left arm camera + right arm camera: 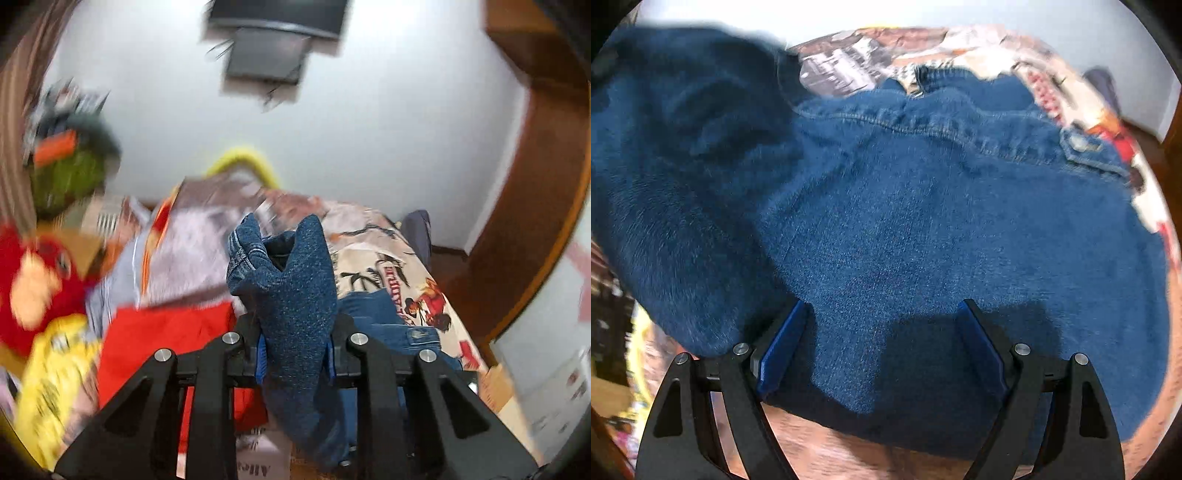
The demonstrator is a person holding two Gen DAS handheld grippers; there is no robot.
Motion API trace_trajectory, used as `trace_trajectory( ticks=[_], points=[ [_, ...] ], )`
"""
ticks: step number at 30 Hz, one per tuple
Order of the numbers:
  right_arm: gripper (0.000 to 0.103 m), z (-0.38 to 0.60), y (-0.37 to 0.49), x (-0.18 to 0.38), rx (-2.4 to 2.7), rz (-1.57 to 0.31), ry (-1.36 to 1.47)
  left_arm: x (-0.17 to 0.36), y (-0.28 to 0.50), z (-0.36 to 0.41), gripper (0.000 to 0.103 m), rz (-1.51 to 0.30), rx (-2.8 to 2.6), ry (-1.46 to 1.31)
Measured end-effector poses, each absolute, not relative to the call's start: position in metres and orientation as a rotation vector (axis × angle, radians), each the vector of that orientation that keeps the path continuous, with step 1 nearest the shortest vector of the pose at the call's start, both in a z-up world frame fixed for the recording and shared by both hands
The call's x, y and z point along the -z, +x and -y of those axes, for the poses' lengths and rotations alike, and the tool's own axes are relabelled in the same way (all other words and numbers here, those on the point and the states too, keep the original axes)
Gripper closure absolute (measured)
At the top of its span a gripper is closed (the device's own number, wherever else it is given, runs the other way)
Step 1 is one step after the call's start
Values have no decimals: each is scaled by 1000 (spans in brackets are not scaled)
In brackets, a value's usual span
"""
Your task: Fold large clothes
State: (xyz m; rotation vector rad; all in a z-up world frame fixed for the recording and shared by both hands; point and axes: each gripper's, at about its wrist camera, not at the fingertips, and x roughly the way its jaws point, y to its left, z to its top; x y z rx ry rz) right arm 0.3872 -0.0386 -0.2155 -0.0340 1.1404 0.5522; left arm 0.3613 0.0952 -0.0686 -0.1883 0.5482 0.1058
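Left wrist view: denim garment [291, 295] is pinched between the pressed-together fingers of the left gripper [295, 354], raised above the patterned bedspread [388, 266].

Right wrist view: spread wide, the right gripper [882, 354] hovers over the garment's near edge, which runs crosswise to its fingers.

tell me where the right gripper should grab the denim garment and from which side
Grip the near hem of the denim garment, the edge lying between the open right gripper. Come in low from the near side, one finger sliding under the edge: the cloth lies flat there with a free border over the bedspread, while the left gripper already holds a bunched end.
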Motion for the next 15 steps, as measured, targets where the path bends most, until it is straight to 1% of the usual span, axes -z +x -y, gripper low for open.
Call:
trace_trajectory(
  ticks=[3,9,13,15],
  points=[
    [22,45,388,210,-584,-1174,-11,62,367,-72,81,-530,-63,-134],
    [22,134,371,173,-475,-1067,58,54,385,-9,82,-508,68,-83],
    [22,214,355,157,-302,-1008,72,72,396,56,83,-543,195,-38],
    [22,245,347,154,-230,-999,79,96,401,89,83,-610,291,-25]
  ],
)
